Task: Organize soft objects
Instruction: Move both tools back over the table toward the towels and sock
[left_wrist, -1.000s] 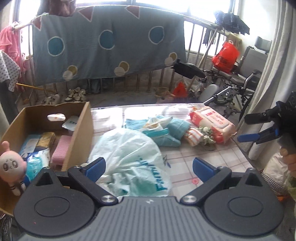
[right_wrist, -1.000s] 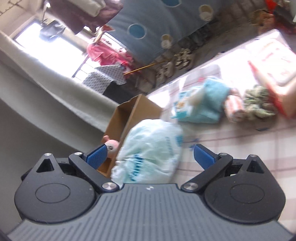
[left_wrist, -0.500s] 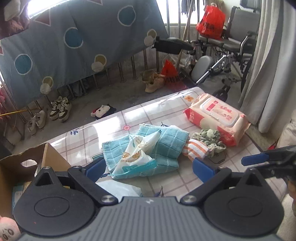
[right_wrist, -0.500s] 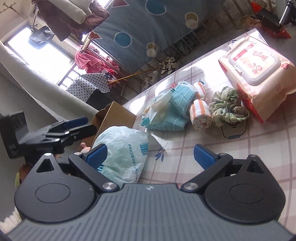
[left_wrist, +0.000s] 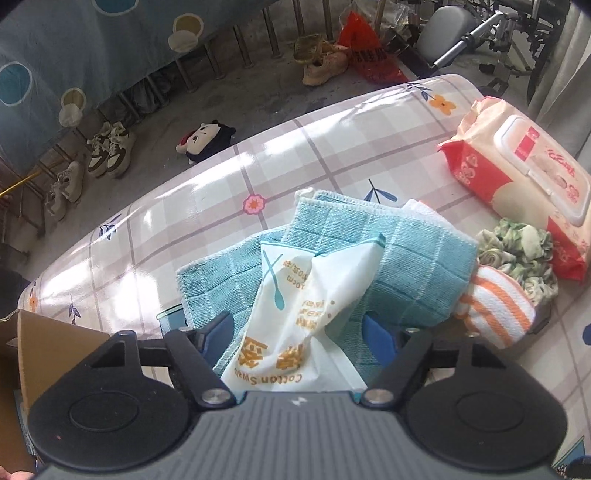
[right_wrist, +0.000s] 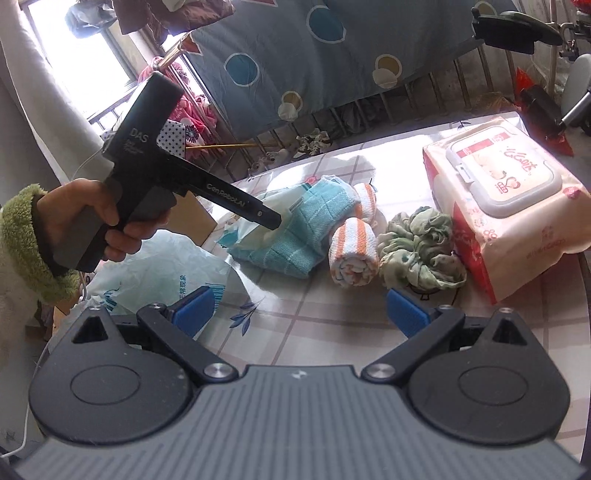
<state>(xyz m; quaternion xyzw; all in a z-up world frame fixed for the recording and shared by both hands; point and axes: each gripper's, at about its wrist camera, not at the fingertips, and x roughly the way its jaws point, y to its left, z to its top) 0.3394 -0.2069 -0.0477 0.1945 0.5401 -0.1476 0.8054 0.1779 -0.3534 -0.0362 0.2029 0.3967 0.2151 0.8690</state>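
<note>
A white cotton-swab packet (left_wrist: 306, 306) lies on a blue checked cloth (left_wrist: 413, 266) on the table. My left gripper (left_wrist: 299, 326) is open, its blue pads on either side of the packet's near end. Beside the cloth lie an orange-striped rolled towel (left_wrist: 495, 306), a green scrunchie (left_wrist: 517, 251) and a wet-wipes pack (left_wrist: 524, 166). In the right wrist view the left gripper's fingers (right_wrist: 258, 216) reach down onto the packet (right_wrist: 255, 229) and cloth (right_wrist: 306, 225). My right gripper (right_wrist: 299, 314) is open and empty above the table, short of the towel (right_wrist: 352, 254) and scrunchie (right_wrist: 421, 247).
A cardboard box (left_wrist: 37, 347) stands at the table's left end, with a pale plastic bag (right_wrist: 159, 273) next to it. The wipes pack (right_wrist: 506, 199) sits at the right edge. Shoes and a plush toy (left_wrist: 205, 136) lie on the floor beyond the table.
My left gripper has moved forward and down from the plastic bag to the cloth pile, and now straddles the packet. My right gripper has swung towards the towel and scrunchie.
</note>
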